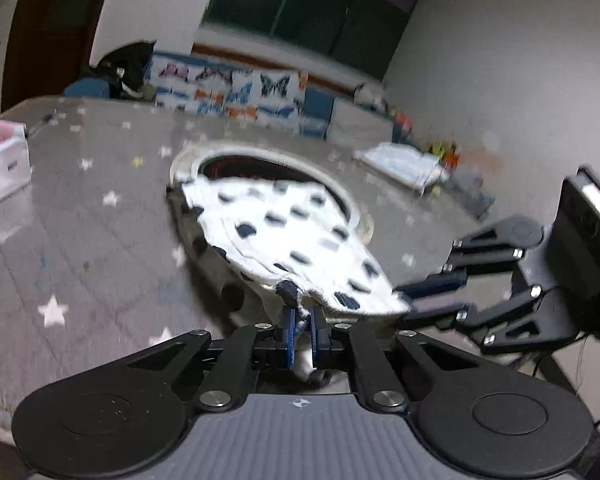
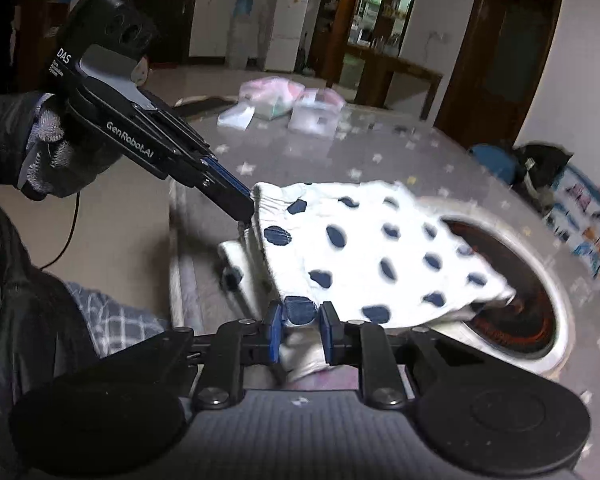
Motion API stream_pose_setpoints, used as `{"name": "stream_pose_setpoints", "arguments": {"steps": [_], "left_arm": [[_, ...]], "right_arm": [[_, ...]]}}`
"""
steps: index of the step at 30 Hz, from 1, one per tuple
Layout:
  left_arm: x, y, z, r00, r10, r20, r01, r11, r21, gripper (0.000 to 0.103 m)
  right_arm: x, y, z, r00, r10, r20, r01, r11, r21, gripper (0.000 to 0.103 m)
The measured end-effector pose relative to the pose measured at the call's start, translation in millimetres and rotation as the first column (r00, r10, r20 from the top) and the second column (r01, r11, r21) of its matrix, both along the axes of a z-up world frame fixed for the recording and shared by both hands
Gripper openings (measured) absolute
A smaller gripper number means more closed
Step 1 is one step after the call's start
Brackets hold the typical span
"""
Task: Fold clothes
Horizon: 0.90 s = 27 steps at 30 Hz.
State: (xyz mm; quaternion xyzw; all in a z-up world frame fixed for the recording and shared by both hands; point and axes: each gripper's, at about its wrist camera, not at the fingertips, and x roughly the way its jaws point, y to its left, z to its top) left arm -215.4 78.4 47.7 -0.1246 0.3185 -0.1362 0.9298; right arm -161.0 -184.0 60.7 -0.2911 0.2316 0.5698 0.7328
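Fingers of your left gripper (image 1: 302, 322) pinch the spotted garment's (image 2: 364, 256) edge. Your right gripper (image 2: 300, 330) clamps its corner too (cloth lifted above the starry table (image 1: 100, 200)).

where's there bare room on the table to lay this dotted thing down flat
Bare star-print tablecloth lies between the round opening and the white box at the left edge. The far right corner is crowded by a folded pale cloth. The tongs hold the polka-dot garment over the opening, left gripper, right gripper.
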Motion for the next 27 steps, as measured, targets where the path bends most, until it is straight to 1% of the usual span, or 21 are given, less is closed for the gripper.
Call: {"name": "stream_pose_setpoints", "arguments": {"steps": [1, 3, 4, 5, 7, 11, 14, 17, 19, 22, 24, 26, 27], "left_arm": [[-2, 0, 0, 1.0, 0.0, -0.003, 0.0, 1.0, 0.015, 0.01], [-5, 5, 4, 1.0, -0.011, 0.006, 0.011, 0.999, 0.033, 0.011], [-7, 8, 8, 1.0, -0.014, 0.016, 0.013, 0.999, 0.04, 0.013], [-9, 11, 12, 0.999, -0.013, 0.029, 0.012, 0.999, 0.049, 0.016], [-10, 15, 20, 0.998, -0.004, 0.06, 0.0, 0.998, 0.063, 0.018], [4, 12, 31, 0.994, 0.015, 0.111, -0.02, 0.999, 0.048, 0.018], [24, 1, 29, 0.991, -0.005, 0.131, 0.001, 0.999, 0.033, 0.018], [41, -10, 18, 0.994, -0.04, 0.101, 0.037, 0.999, 0.024, 0.018], [47, -16, 7, 0.996, -0.066, 0.068, 0.062, 0.997, 0.048, 0.017], [51, -19, -7, 0.996, -0.084, 0.016, 0.083, 0.994, 0.072, 0.017], [50, -17, -9, 0.996, -0.085, 0.01, 0.084, 0.994, 0.068, 0.018], [49, -16, -4, 0.996, -0.083, 0.02, 0.082, 0.995, 0.062, 0.018], [49, -18, -1, 0.996, -0.087, 0.033, 0.085, 0.995, 0.06, 0.022]], "right_arm": [[3, 0, 1, 1.0, -0.009, -0.014, 0.009, 1.0, 0.012, 0.021], [9, -1, 4, 0.999, -0.027, -0.044, 0.028, 0.999, 0.035, 0.027], [12, -2, 5, 0.998, -0.035, -0.058, 0.038, 0.998, 0.046, 0.028], [15, -2, 7, 0.996, -0.044, -0.073, 0.048, 0.997, 0.057, 0.029], [21, -3, 9, 0.993, -0.06, -0.103, 0.068, 0.995, 0.079, 0.029], [33, -4, 15, 0.983, -0.09, -0.163, 0.11, 0.987, 0.121, 0.029], [41, -2, 10, 0.973, -0.106, -0.203, 0.134, 0.983, 0.127, 0.029], [46, 5, -4, 0.964, -0.118, -0.238, 0.147, 0.983, 0.108, 0.029], [50, 8, -11, 0.957, -0.127, -0.261, 0.158, 0.982, 0.1, 0.029], [57, 1, -11, 0.945, -0.142, -0.295, 0.182, 0.977, 0.111, 0.031], [62, -3, -9, 0.938, -0.155, -0.31, 0.2, 0.972, 0.121, 0.042], [72, -6, -3, 0.937, -0.177, -0.302, 0.227, 0.964, 0.139, 0.043], [79, -6, 0, 0.936, -0.193, -0.293, 0.243, 0.959, 0.146, 0.043]]}}
